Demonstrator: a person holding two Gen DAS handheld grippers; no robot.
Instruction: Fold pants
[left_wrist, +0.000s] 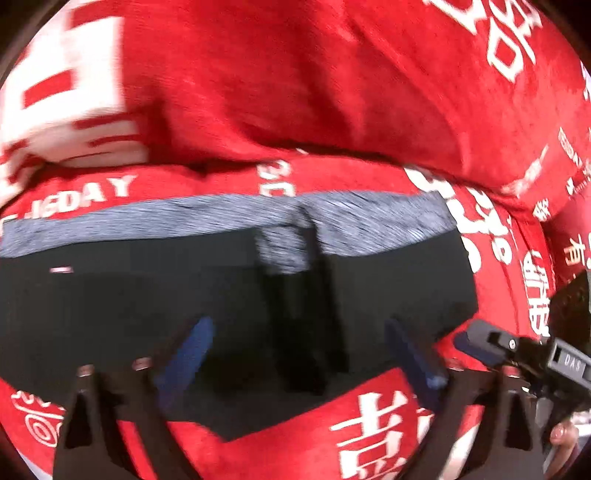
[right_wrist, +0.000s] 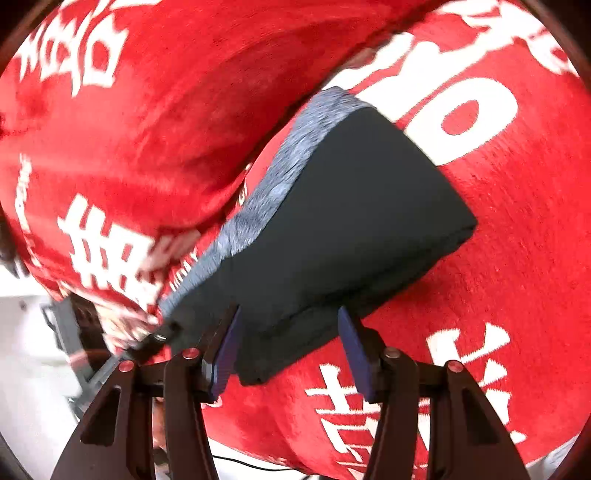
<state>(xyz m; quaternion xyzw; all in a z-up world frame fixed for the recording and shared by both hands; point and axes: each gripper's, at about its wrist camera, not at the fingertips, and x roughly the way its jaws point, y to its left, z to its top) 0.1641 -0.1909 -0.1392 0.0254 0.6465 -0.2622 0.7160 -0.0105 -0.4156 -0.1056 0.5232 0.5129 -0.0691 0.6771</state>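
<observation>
Black pants (left_wrist: 147, 302) with a grey heathered waistband (left_wrist: 221, 221) lie folded into a compact stack on a red blanket. My left gripper (left_wrist: 299, 343) is open, its blue pads just above the pants' near edge, holding nothing. In the right wrist view the same folded pants (right_wrist: 351, 221) lie with the waistband (right_wrist: 280, 177) along their left side. My right gripper (right_wrist: 291, 332) is open at the stack's near corner, empty. The right gripper also shows in the left wrist view (left_wrist: 517, 350) at the lower right.
The red plush blanket (left_wrist: 295, 74) with white characters covers the surface and bunches up in a thick fold behind the pants. A white floor and a dark frame (right_wrist: 74, 332) show past the blanket's edge at the lower left of the right wrist view.
</observation>
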